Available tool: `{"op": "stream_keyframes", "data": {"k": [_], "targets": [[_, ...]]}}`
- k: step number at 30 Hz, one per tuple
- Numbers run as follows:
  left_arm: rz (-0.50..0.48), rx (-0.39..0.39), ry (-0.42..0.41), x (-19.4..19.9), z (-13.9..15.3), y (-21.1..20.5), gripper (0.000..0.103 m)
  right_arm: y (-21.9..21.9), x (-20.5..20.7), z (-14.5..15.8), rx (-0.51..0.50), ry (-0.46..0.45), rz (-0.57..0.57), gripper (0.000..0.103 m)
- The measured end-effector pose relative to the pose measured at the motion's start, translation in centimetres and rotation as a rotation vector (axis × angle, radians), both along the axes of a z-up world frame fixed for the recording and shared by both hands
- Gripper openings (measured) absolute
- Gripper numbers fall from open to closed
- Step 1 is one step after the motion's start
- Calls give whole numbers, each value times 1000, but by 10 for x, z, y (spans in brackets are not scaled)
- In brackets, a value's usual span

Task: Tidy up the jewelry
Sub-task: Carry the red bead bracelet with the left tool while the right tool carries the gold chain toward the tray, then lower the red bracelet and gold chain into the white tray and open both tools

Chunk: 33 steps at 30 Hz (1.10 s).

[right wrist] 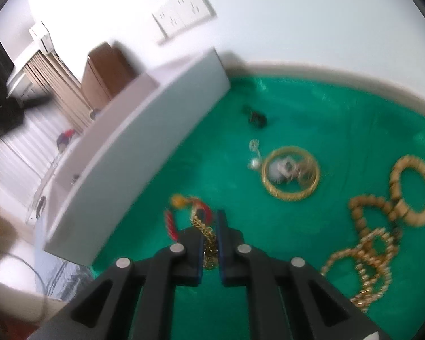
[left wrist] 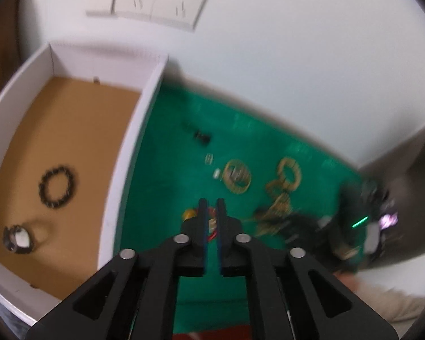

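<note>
- While the right gripper (right wrist: 212, 226) has its fingers clamped on a gold chain (right wrist: 208, 240), the rest of the jewelry sits loose on the green mat (right wrist: 311, 107), so I'd say this is the carry step for that chain.
- Left gripper (left wrist: 212, 212) has its fingers nearly together. A red and amber bracelet (left wrist: 194, 215) shows around and behind them, but it's too blurry to tell if anything is pinched.
- White box (left wrist: 133, 130) with the tan floor is at about 9 o'clock from the left gripper. A black bead bracelet (left wrist: 58, 186) and a small dark-rimmed piece (left wrist: 16, 235) already lie in it, so sorting is partly done.
- Left on the mat in the right view: gold bangle (right wrist: 290, 172) with bits inside it at 1 o'clock from the right fingers, wooden bead bracelets (right wrist: 410, 189) at 2 o'clock, a gold chain heap (right wrist: 365, 260) at 3 o'clock, a small black item (right wrist: 256, 119) at 12.
- Next move, my guess: swing the held chain toward 10 o'clock, over the box wall, high enough that the dangling end clears it, then let go inside.
- Watch out: the chain hangs close to the red bracelet and could drag it along.
</note>
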<state>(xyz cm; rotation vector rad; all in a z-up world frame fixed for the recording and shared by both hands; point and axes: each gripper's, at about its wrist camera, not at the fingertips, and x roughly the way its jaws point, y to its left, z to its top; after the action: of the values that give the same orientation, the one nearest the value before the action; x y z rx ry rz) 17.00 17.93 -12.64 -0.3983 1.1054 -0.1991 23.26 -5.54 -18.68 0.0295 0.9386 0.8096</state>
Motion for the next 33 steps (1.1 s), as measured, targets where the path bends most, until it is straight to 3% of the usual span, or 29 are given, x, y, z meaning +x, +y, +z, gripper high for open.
{"op": "stream_keyframes", "data": {"k": [3,5,9,10,12,13,17,20,22,23,24,25,28,33], "targets": [[-24,19,69,-1,-33,-8,13,-2,-3,22,9,-41,1,7],[-24,19,116,2,-57,-11,16,-1,-2,27,-66,-70,-9,7],[-62,48,130,2,-84,-30,34,-13,1,41,-43,-69,-38,7],[-96,76,118,1,-86,-40,45,-15,0,43,-48,-75,-40,7],[-123,208,91,4,-91,-59,63,-19,0,51,-48,-74,-49,8],[-104,289,74,7,-94,-65,65,-20,1,55,-40,-74,-51,8],[-30,274,125,27,-119,-58,64,-23,-5,78,-19,-81,-42,8],[-27,354,153,39,-139,-65,63,-23,-4,93,-25,-40,-41,8],[-21,393,149,40,-148,-67,57,-21,-3,102,-47,-15,-42,8],[-25,402,129,40,-146,-69,48,-20,-3,108,-63,-10,-39,8],[-44,400,118,39,-145,-72,26,-19,-3,112,-73,-6,-36,8],[-68,399,112,39,-144,-77,16,-19,-3,117,-79,0,-33,8],[-86,406,91,37,-138,-83,15,-17,-1,126,-80,30,-17,8],[-31,278,47,26,-93,-70,15,-7,7,142,-111,62,25,8]]}}
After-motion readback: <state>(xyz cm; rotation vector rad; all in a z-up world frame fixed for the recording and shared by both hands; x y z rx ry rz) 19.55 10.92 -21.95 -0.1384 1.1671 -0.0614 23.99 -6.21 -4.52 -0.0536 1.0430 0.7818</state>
